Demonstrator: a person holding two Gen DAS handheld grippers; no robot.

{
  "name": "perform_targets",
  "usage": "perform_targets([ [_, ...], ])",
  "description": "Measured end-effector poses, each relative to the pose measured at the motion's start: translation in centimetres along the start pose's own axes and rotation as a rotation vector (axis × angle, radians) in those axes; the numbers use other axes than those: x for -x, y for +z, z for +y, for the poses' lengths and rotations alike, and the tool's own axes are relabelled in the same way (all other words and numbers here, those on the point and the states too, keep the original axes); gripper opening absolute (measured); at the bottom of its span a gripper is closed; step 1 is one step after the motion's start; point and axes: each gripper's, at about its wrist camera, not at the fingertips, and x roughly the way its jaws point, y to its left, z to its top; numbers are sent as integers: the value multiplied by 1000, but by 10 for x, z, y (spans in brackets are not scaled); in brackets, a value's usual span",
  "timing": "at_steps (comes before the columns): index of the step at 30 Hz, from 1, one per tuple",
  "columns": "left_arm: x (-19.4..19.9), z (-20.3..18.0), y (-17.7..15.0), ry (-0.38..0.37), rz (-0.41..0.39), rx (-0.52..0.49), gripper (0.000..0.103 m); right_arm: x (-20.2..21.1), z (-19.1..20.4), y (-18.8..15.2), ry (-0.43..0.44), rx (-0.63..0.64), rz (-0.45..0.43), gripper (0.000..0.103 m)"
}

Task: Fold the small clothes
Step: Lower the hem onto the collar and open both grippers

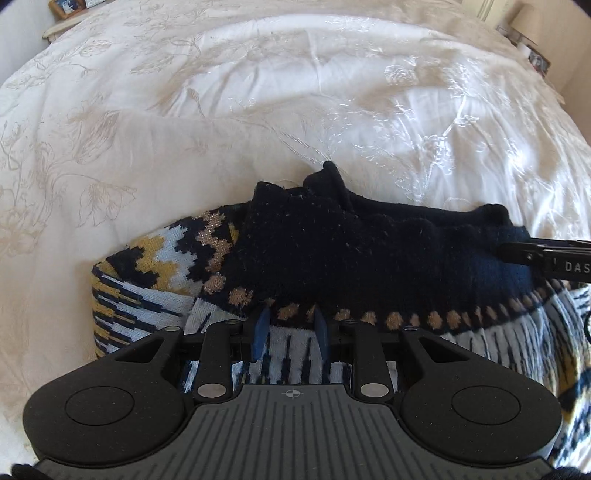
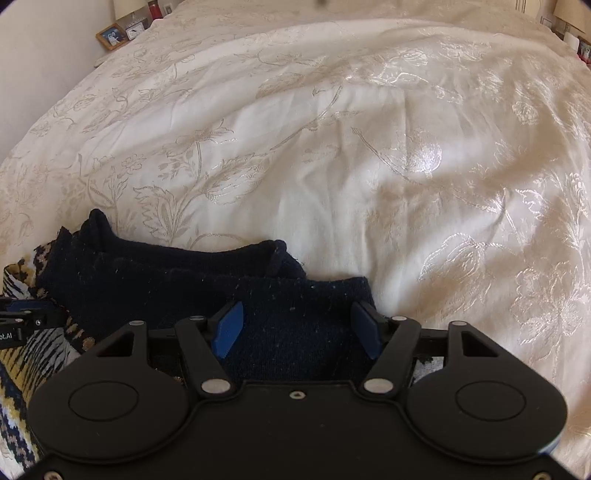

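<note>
Bedspread first: a cream floral-embroidered duvet (image 2: 332, 147) covers pretty much everything in both views, rumpled into soft ridges. At the far left edge there's a small wooden picture frame (image 2: 110, 35) on a bedside surface, with more little bits at the far right that are too blurry to name. None of that is anywhere near the work.

Lying on the duvet close to both cameras is the knitted jumper in navy, white, mustard and glittery tan zigzag pattern (image 1: 155, 266), with its plain navy part (image 1: 332, 251) bunched up on top of the patterned bit.

The left gripper (image 1: 290, 328) has its blue fingers (image 1: 262, 325) fairly close together, straddling the patterned knit at the row of tan dots. Can't tell whether it's actually pinching the fabric or just sitting over it.

The right gripper (image 2: 297, 326) is spread wide, blue pads (image 2: 229, 328) well apart, over the navy fabric, not clamping anything. Its black tip pokes into the left camera's right edge, against the navy knit.

No containers in sight.
</note>
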Motion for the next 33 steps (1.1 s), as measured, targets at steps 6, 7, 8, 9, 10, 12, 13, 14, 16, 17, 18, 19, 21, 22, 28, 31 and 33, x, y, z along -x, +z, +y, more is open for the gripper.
perform_targets([
  [6, 23, -6, -2, 27, -8, 2, 27, 32, 18, -10, -27, 34, -49, 70],
  [7, 28, -8, -4, 34, -11, -1, 27, 37, 23, -13, -26, 45, -55, 71],
  [8, 33, -10, -7, 40, -14, -6, 28, 43, 28, -17, -25, 59, -59, 72],
  [9, 38, -13, -11, 42, -14, -11, 28, 48, 35, -23, -21, 78, -63, 73],
  [10, 42, -16, -16, 39, -15, -17, 28, 52, 41, -28, -18, 94, -65, 73],
  [12, 48, -23, -27, 32, -17, -39, 29, 56, 55, -40, -15, 133, -58, 74],
  [13, 51, -28, -34, 34, -18, -58, 30, 57, 63, -47, -10, 157, -44, 74],
  [14, 52, -32, -42, 41, -19, -80, 31, 57, 69, -54, -4, 177, -29, 74],
  [16, 50, -35, -54, 64, -5, -115, 34, 54, 77, -67, -8, 205, 3, 74],
  [17, 46, -34, -60, 82, 11, -128, 34, 52, 79, -74, -21, 217, 18, 74],
  [18, 43, -32, -66, 101, 24, -132, 34, 50, 79, -81, -43, 227, 26, 74],
  [19, 41, -28, -69, 116, 30, -131, 34, 48, 77, -86, -68, 233, 26, 76],
  [21, 38, -18, -76, 137, 24, -119, 37, 46, 67, -93, -111, 212, 28, 81],
  [22, 36, -13, -77, 148, 23, -113, 38, 45, 63, -94, -114, 196, 29, 82],
  [28, 34, -13, -74, 173, 33, -124, 38, 50, 60, -92, -117, 180, 35, 83],
  [31, 42, -18, -71, 179, 38, -108, 37, 62, 58, -90, -101, 141, 21, 84],
  [33, 52, -21, -71, 155, 29, -91, 37, 74, 53, -94, -85, 105, 5, 85],
])
